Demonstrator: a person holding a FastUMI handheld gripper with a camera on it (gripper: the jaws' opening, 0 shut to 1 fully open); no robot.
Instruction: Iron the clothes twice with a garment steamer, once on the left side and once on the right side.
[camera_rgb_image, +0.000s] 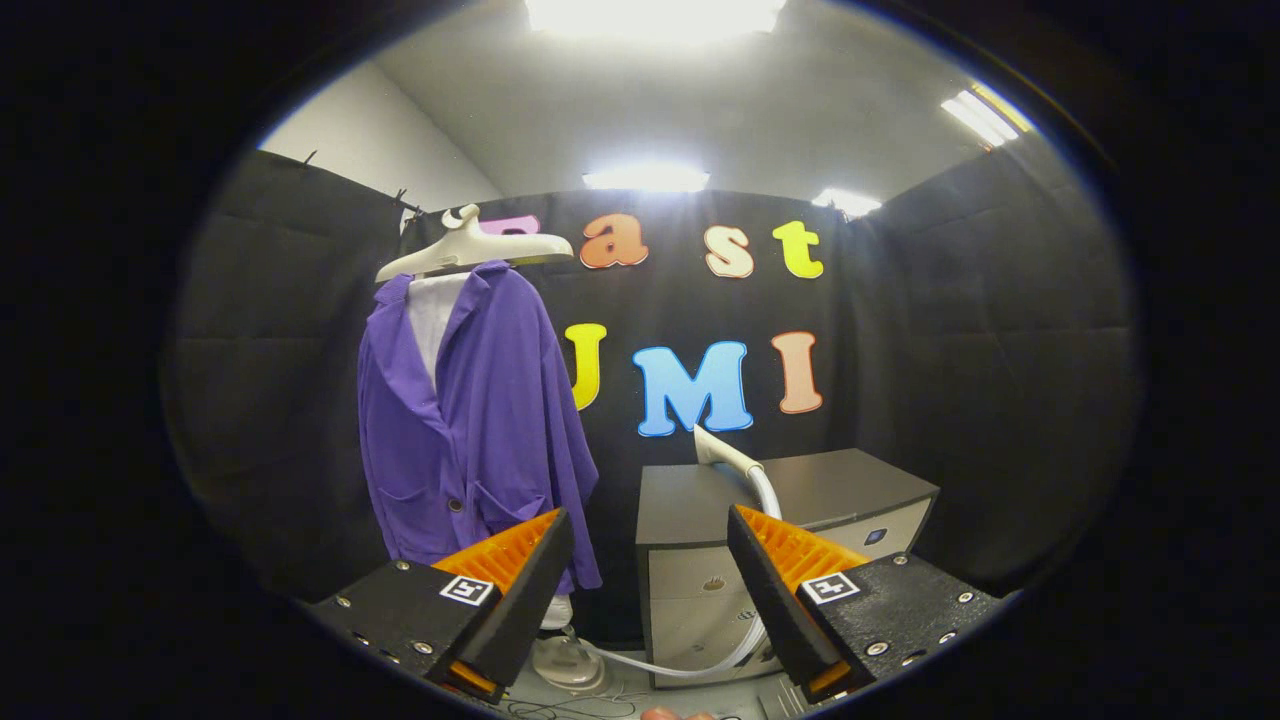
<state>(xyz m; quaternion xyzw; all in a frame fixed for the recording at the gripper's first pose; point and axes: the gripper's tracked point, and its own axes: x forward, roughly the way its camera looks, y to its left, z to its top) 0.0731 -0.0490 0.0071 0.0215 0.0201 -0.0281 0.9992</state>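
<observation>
A purple jacket hangs on a white hanger of a steamer stand, beyond my left finger. The white steamer head rests on top of a dark-topped cabinet, beyond my right finger, with its white hose looping down to the steamer base on the floor below the jacket. My gripper is open, its fingers wide apart with nothing between them, some way short of both the jacket and the steamer head.
The cabinet's pale drawer fronts face me just right of the jacket. Black cloth walls close the booth at the back and on both sides. Thin cables lie on the floor near the steamer base.
</observation>
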